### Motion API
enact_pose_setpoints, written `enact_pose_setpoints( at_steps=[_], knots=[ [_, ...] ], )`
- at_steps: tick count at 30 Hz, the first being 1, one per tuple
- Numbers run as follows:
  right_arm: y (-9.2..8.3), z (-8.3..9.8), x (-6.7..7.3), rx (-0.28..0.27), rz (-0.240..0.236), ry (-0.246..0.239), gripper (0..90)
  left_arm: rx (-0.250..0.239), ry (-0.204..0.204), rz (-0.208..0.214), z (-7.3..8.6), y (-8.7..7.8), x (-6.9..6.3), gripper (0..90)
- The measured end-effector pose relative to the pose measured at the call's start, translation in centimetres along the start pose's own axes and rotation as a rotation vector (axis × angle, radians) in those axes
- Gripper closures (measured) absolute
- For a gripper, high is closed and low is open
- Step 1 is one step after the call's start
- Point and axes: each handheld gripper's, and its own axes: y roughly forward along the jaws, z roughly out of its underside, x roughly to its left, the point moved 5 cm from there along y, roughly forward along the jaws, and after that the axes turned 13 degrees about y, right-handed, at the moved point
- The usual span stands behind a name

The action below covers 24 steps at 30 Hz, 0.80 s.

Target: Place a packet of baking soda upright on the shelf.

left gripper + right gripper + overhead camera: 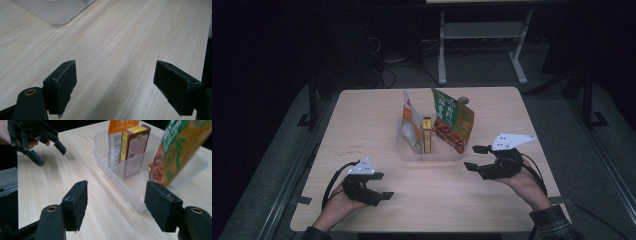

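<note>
Nearest, left gripper (379,186) low over the bare counter (362,125), fingers (62,85) spread wide with nothing between, forearm in from the bottom edge, wrist level, pointed toward the middle of the wood. Across from it, right gripper (472,157) just beside the near right corner of the clear plastic bin (120,185), fingers (75,202) likewise parted and empty, aimed leftward at the bin, hand cupped under the body, plaid sleeve behind.

Farther in, bin at the centre of the counter, three packs standing inside. Green and orange snack pouch (453,120) at the right end, tilted and leaning over the rim: probably light, soft and crinkly, slick film, likely to buckle if pinched mid-panel; better taken at the stiff sealed top edge. Slim yellow and red box (133,147) upright in the middle: light, stiff cardboard, easy to pinch across its narrow faces near the top. White and orange pouch (410,122) at the left end, upright: also light and floppy, top seam the safest hold.
</note>
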Motion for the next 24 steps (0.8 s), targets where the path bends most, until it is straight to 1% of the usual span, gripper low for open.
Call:
enact_pose_setpoints(
  at_steps=[4,6,8,10,11,13,15,17,19,20,22,23,24],
  knots=[
    [-0.3,1.3,-0.7,0.008,0.015,0.025,32.9,0.004,0.007,0.010,0.1,0.0,-0.1,18.2],
    [-0.4,2.0,-1.0,0.016,0.020,0.031,32.0,0.009,0.012,0.013,0.1,0.0,-0.1,18.2],
    [-0.3,2.6,-1.1,0.027,0.014,0.037,30.8,0.014,0.013,0.014,0.2,0.0,-0.1,18.2],
    [-0.2,3.4,-1.4,0.036,0.024,0.036,29.5,0.017,0.023,0.013,0.3,0.1,0.0,18.2],
    [-0.2,3.8,-1.5,0.044,0.019,0.041,28.7,0.019,0.028,0.012,0.3,0.1,0.0,18.2],
    [-0.1,4.3,-1.7,0.045,0.030,0.043,28.0,0.021,0.034,0.007,0.4,0.1,0.0,18.2],
    [-0.2,4.9,-1.8,0.048,0.032,0.045,26.4,0.035,0.048,0.011,0.6,0.1,0.0,18.2],
    [-0.3,5.5,-2.0,0.051,0.038,0.049,25.5,0.047,0.053,0.015,0.7,0.2,-0.1,18.2],
    [-0.4,6.3,-2.2,0.060,0.050,0.048,25.1,0.065,0.068,0.023,0.9,0.4,-0.1,18.2],
    [-0.5,6.6,-2.3,0.066,0.053,0.058,25.0,0.076,0.077,0.028,1.1,0.5,-0.2,18.2],
    [-0.6,7.4,-2.5,0.090,0.068,0.048,24.7,0.099,0.079,0.039,1.3,0.7,-0.5,18.2],
    [-0.6,7.9,-2.7,0.118,0.084,0.038,24.3,0.110,0.093,0.037,1.4,0.8,-0.5,18.2],
    [-0.6,8.2,-2.8,0.134,0.094,0.034,24.0,0.125,0.096,0.043,1.5,0.8,-0.5,18.2]
  ],
)
